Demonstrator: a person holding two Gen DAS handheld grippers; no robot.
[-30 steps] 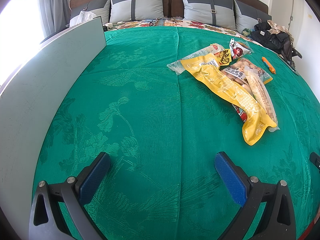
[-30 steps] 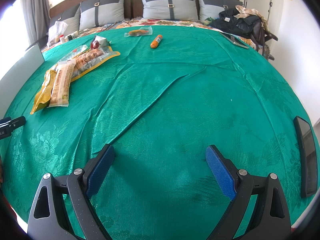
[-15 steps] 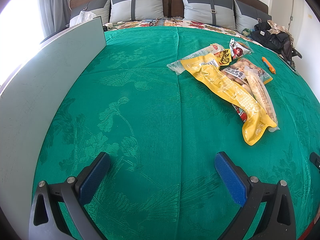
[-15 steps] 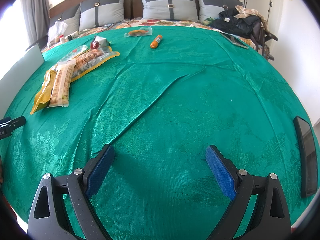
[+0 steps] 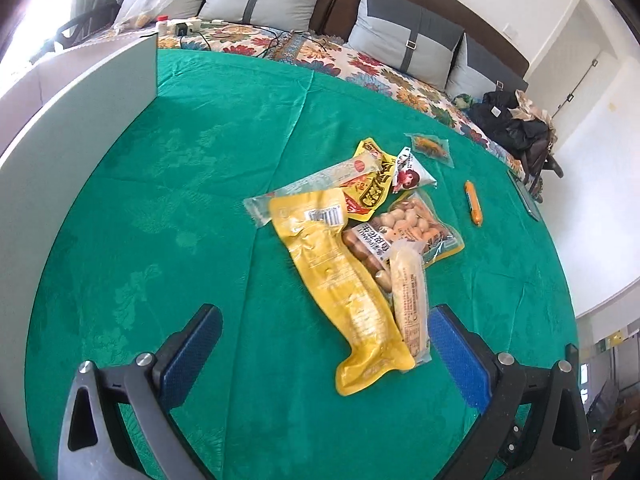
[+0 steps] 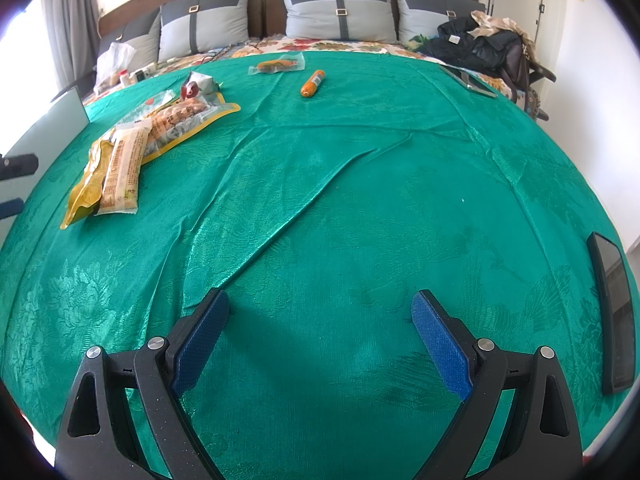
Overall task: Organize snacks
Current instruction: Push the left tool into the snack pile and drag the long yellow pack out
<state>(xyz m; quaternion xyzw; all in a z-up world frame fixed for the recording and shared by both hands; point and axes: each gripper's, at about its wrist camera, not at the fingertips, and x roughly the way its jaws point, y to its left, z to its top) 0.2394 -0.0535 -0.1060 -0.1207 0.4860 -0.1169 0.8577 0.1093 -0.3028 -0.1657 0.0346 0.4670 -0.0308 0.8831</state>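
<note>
A heap of snack packets lies on the green bedspread [image 5: 200, 200]. Its long yellow bag [image 5: 340, 280] points toward me, with a pale wrapped bar [image 5: 408, 292] beside it and a clear pack of sausages and nuts [image 5: 404, 228] behind. A single orange sausage [image 5: 473, 202] lies apart to the right, and a small clear packet [image 5: 430, 146] sits farther back. My left gripper [image 5: 324, 340] hovers open just short of the yellow bag's near end. My right gripper [image 6: 320, 320] is open over bare cloth, with the heap [image 6: 120, 156] far to its left and the sausage [image 6: 312, 83] far ahead.
A grey board [image 5: 60, 152] stands upright along the left side. Pillows [image 6: 340, 8] and a floral sheet line the headboard. Dark clothing [image 6: 480, 46] is piled at the far right. A dark phone [image 6: 612, 312] lies at the right edge, and another flat device [image 6: 468, 78] lies near the clothing.
The left gripper has moved forward and turned right, so the snack heap now lies right in front of its open fingers. The right gripper has stayed still.
</note>
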